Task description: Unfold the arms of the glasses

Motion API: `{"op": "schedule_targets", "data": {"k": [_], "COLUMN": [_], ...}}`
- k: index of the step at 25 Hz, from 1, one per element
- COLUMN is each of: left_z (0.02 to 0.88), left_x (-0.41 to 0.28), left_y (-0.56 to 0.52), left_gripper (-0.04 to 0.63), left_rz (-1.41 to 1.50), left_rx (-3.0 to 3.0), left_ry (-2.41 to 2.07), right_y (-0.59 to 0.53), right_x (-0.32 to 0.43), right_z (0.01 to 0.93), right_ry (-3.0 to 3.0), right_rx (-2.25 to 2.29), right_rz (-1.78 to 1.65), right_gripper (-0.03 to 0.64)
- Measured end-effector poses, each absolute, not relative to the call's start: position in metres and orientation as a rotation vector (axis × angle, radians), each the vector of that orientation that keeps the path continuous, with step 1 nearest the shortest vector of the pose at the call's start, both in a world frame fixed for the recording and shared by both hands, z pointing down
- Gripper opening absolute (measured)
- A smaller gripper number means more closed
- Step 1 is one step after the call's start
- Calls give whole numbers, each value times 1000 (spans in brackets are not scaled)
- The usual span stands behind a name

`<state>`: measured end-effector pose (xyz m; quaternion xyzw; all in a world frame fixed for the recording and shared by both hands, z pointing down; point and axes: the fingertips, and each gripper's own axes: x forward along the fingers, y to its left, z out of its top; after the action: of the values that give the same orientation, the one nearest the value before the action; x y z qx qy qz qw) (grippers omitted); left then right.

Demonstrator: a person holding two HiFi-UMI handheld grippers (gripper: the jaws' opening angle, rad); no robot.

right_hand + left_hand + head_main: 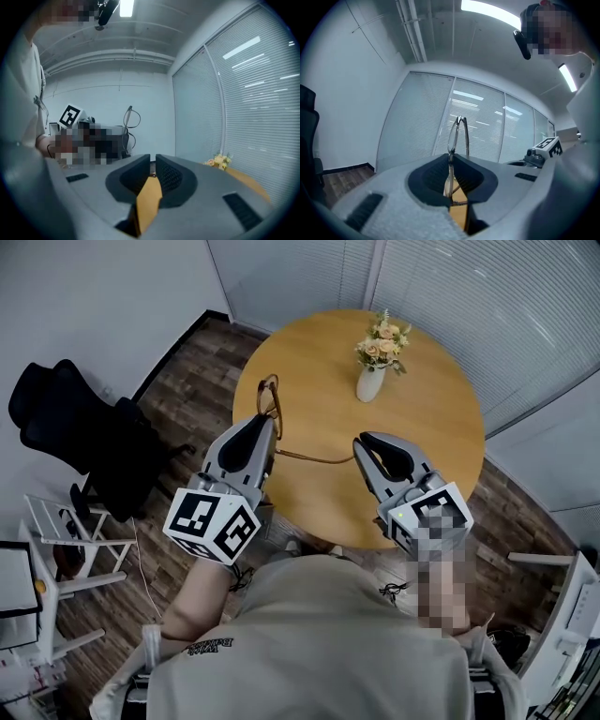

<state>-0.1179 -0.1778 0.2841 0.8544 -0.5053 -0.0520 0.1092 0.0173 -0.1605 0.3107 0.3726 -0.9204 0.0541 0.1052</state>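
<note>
My left gripper [266,424] is shut on the brown-framed glasses [270,395], holding them upright over the left edge of the round wooden table [422,427]. In the left gripper view the glasses [453,136] rise edge-on out of the closed jaws of this gripper [450,161]. One thin arm [314,458] runs out sideways from the frame to my right gripper [362,446]. In the right gripper view the jaws of the right gripper [153,163] stand almost together, with the arm's small tip [152,175] pinched between them. The lenses [131,118] show beyond.
A white vase of flowers [372,371] stands on the far half of the table, also seen as flowers [219,161] at the right. A black office chair [75,427] and a white rack [56,531] stand to the left on the wood floor.
</note>
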Motion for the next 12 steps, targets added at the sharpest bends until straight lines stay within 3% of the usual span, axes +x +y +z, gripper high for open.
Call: {"op": "schedule_targets", "data": {"k": [6,12], "left_z": [289,287], "left_x": [-114,-105], "left_y": [-178,-175], "left_gripper": [43,43], "left_rz": [-104,9], "left_rx": [2538,2633], "left_ry": [-1488,-1504], "right_y": [-154,-150], "right_x": [17,18], "right_z": [333,315], "right_ry": [-2694,-2661], "right_rx": [1056,1016], "right_rz": [238,72], "right_gripper": [40,40]}}
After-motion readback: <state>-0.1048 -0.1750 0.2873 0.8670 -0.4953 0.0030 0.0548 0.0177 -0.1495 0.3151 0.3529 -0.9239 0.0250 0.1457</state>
